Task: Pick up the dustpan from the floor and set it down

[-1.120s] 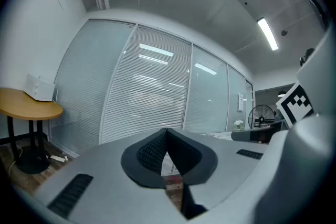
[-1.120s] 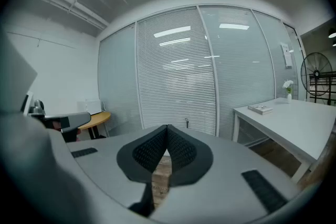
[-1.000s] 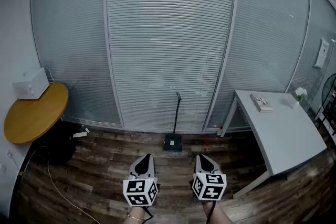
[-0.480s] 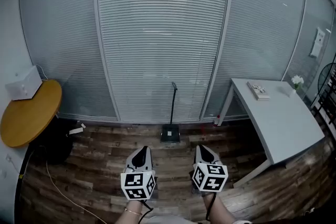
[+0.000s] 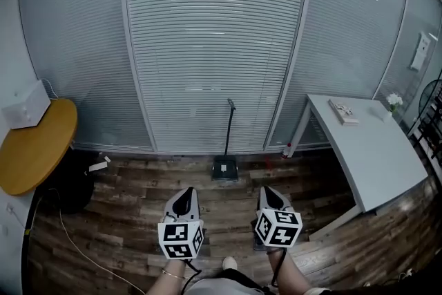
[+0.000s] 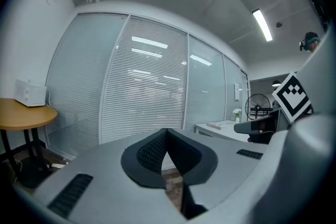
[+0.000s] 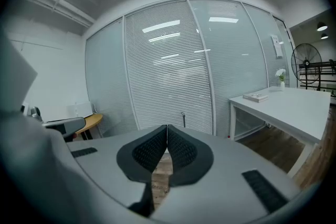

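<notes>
A dark dustpan (image 5: 225,168) with a long upright handle (image 5: 228,128) stands on the wood floor against the blinds. Its handle tip (image 7: 183,114) also shows in the right gripper view. My left gripper (image 5: 184,198) is held well short of the dustpan, to its lower left, with its jaws touching at the tips and nothing between them. My right gripper (image 5: 271,196) hangs to the dustpan's lower right, also shut and empty. In the left gripper view the left gripper (image 6: 167,132) shows its pads meeting; in the right gripper view the right gripper (image 7: 167,129) does the same.
A white table (image 5: 387,161) with a book (image 5: 344,112) and a small flower (image 5: 394,101) stands at the right. A round wooden table (image 5: 34,148) with a white box (image 5: 26,106) is at the left, a cable (image 5: 76,245) on the floor below it. Glass walls with blinds (image 5: 214,45) close the far side.
The view has shifted closer to the blinds and tilted down. Both grippers have sunk slightly and stay shut. A shoe tip now shows at the bottom edge.
</notes>
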Motion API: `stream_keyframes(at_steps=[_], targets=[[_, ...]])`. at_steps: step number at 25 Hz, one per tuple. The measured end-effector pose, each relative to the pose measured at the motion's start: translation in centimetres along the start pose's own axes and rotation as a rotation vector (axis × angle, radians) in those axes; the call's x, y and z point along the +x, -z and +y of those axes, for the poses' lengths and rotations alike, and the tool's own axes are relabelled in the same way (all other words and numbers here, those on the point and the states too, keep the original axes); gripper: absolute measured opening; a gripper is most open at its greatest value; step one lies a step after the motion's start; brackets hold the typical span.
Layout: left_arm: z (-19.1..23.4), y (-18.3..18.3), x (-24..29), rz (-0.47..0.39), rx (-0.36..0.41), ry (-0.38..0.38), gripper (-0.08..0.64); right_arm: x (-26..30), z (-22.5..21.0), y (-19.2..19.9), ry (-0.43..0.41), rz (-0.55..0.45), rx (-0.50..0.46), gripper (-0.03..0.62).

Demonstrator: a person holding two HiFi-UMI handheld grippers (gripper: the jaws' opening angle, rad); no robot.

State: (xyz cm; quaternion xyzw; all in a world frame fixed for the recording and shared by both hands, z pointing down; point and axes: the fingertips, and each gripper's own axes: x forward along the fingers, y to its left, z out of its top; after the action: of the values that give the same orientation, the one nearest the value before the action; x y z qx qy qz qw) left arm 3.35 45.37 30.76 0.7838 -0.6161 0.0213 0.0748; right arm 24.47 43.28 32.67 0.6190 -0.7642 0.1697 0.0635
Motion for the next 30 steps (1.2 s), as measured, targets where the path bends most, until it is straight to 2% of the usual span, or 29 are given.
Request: stream_keyframes(at_steps=[9,19,30], targets=[[2.3,0.4,5.0,0.009,-0.018,-0.033,0.017,5.6,-0.6,-1.1,-0.014,0.006,0.013,0.032],[4.3,-0.9,14.0,0.01,-0.034,-0.055,0.017,15.2,-2.0,-4.8,-0.036,0.025,0.001,0.032],[5.0,-1.6,23.8,0.025,-0.048,-0.061,0.017,24.4,-5.9,-8.0,-0.036,0.035,0.016,0.032]])
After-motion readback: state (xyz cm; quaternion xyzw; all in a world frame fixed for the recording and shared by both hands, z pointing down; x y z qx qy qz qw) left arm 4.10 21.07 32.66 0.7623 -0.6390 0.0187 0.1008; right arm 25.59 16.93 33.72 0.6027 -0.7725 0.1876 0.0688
